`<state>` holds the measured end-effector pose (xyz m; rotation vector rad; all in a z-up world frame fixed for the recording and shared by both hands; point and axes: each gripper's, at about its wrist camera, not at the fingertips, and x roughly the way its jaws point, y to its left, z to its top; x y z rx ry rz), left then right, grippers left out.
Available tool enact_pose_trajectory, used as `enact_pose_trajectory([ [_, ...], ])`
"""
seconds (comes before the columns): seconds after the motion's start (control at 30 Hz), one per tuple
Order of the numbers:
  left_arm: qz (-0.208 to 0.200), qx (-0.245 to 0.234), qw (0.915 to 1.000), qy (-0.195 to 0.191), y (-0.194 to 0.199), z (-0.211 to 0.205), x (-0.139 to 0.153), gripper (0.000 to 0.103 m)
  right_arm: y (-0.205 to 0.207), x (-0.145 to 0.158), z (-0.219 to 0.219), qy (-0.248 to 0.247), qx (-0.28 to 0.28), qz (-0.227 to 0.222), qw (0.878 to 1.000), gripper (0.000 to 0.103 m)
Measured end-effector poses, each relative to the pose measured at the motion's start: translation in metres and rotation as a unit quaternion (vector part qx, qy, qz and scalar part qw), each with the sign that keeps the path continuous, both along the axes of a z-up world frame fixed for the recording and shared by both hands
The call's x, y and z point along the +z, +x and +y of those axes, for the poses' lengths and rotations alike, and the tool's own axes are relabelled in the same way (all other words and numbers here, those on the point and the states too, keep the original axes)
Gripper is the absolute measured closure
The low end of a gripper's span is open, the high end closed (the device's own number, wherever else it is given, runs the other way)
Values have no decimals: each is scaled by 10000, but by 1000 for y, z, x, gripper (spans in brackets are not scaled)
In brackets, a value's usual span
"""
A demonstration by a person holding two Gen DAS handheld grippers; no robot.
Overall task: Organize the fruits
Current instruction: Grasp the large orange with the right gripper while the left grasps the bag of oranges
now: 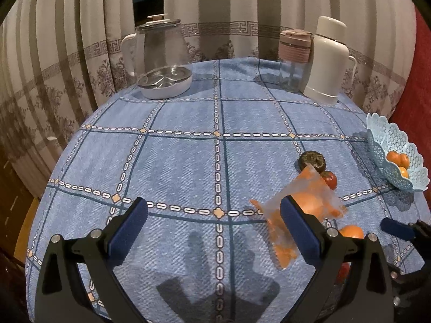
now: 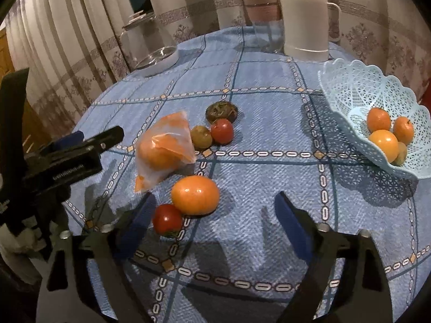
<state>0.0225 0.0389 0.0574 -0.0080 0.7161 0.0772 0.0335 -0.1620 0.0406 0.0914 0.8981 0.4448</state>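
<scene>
The right claw (image 2: pixel 215 215) hangs with jaws apart and nothing gripped, low in the right wrist view, just over the big orange fruit (image 2: pixel 195 195) and a red one (image 2: pixel 167 219), probably lining up a pick. The blue basket (image 2: pixel 347 80), at right on the bench (image 2: pixel 256 242), already holds four fruits. The left claw (image 1: pixel 212 228) is released too, over bare cloth.

My table wears a blue checked cloth (image 2: pixel 256 215). On it: light blue lattice plastic basket (image 2: pixel 350 86), large orange fruit (image 2: pixel 195 195) touching a small red one (image 2: pixel 167 219), clear plastic bag of orange fruit (image 2: pixel 164 145), glass kettle (image 1: pixel 161 53), pink-lidded bottle (image 1: pixel 293 59), white thermos jug (image 1: pixel 327 59).
</scene>
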Motion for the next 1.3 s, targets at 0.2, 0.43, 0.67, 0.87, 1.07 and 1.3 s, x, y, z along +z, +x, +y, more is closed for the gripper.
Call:
enact_pose_trajectory([
  [0.2, -1, 58, 9999, -141, -3, 15, -3, 5, 4, -7, 4, 51, 70, 101, 9999, 40],
  [0.43, 49, -29, 9995, -319, -2, 20, -5, 5, 7, -7, 21, 18, 235, 116, 9997, 47],
  [0.67, 91, -398, 9976, -563, 0, 4, -3, 5, 0, -5, 27, -194, 277, -3, 9994, 59],
  [0.87, 125, -902, 9946, -505, 6, -27, -4, 5, -8, -7, 7, -115, 152, 75, 9998, 59],
  [1.07, 234, -1133, 9923, -433, 17, -46, -11, 5, -19, -7, -3, -53, 125, 87, 9999, 59],
  [1.3, 274, -1466, 9877, -465, 26, -58, -18, 24, -21, -7, -5, 6, 133, 87, 9999, 59],
])
